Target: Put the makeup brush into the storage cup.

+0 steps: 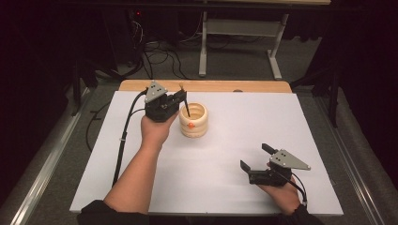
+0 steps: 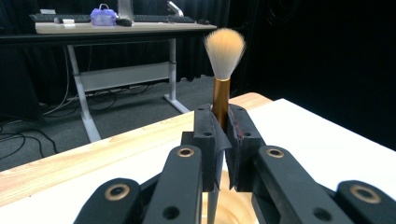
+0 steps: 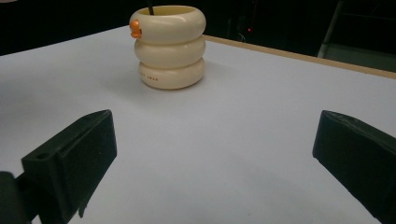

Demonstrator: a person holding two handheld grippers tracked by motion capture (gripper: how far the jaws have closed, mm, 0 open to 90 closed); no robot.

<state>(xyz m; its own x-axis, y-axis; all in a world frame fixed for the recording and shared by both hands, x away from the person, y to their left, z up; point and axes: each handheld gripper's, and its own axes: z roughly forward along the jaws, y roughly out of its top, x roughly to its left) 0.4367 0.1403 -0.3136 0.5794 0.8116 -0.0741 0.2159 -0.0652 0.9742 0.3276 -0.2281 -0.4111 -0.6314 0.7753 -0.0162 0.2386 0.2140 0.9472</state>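
A cream cup [image 1: 193, 120] made of three stacked rings stands on the white tabletop [image 1: 225, 187], left of centre toward the back. It carries a small orange knob [image 3: 136, 28] near its rim. My left gripper [image 1: 180, 97] hovers at the cup's left edge, shut on a makeup brush [image 2: 221, 95] at its gold ferrule. The tan bristles [image 2: 225, 49] point up, and the dark handle [image 1: 187, 108] reaches down into the cup [image 2: 233, 205]. My right gripper [image 1: 256, 156] rests low near the front right, open and holding nothing, with the cup [image 3: 170, 46] ahead of it [image 3: 210, 140].
A wooden strip [image 1: 211, 86] borders the table's far edge. Beyond it stand a desk's metal legs [image 1: 202, 47] and cables on the floor [image 1: 164, 56]. A desk with a keyboard [image 2: 159, 18] is seen in the left gripper view. Dark surroundings lie on both sides.
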